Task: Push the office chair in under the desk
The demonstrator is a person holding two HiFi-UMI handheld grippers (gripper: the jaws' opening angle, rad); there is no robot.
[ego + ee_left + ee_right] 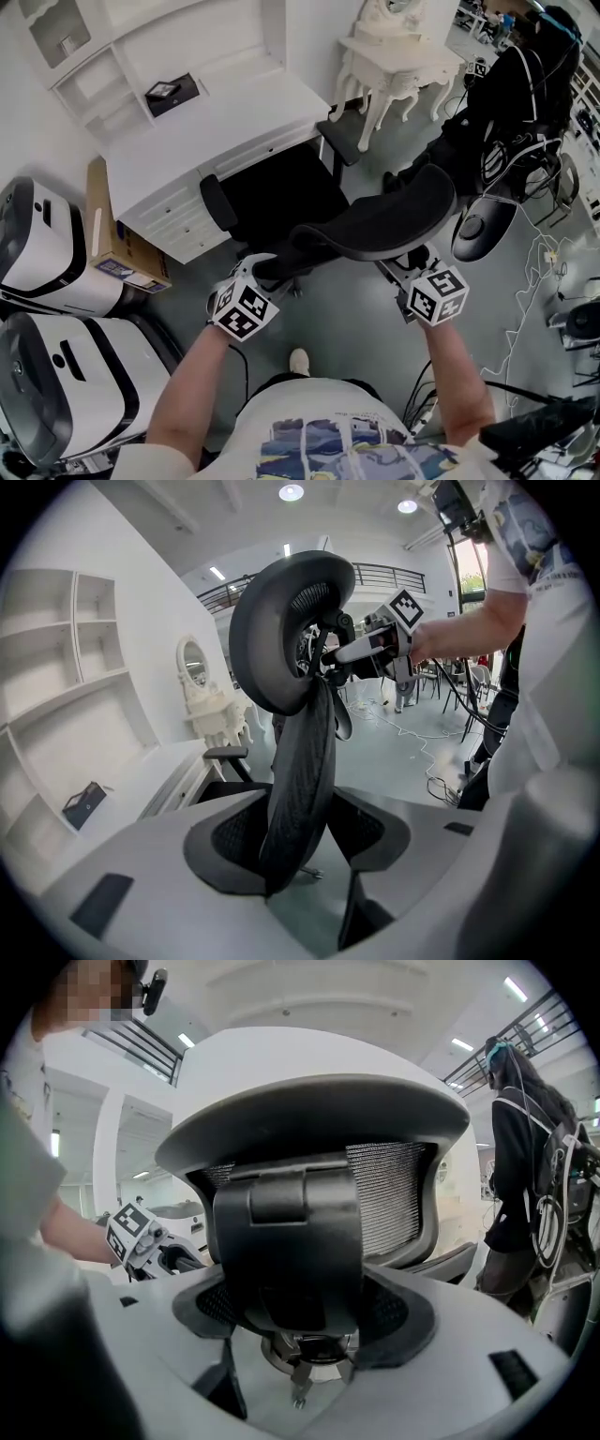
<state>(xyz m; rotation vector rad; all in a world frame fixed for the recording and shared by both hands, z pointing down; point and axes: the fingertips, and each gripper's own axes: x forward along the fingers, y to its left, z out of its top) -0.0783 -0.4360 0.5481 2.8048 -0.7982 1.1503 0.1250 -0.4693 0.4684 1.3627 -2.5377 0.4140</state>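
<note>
The black mesh office chair (281, 192) faces the white desk (225, 117), its seat partly beneath the desktop. Its backrest and headrest (380, 225) lean toward me. My left gripper (267, 272) is shut on the backrest's left edge (305, 761), which runs up between the pads in the left gripper view. My right gripper (405, 265) is shut on the headrest bracket (291, 1241) behind the backrest, which fills the gap between its jaws. Each gripper shows in the other's view: the right gripper (352, 651), the left gripper (173, 1258).
A cardboard box (117, 234) and two white machines (56, 248) stand left of the desk. A white vanity table (394, 66) is to the desk's right. A person in black (511, 112) stands far right, with cables (534, 281) on the floor.
</note>
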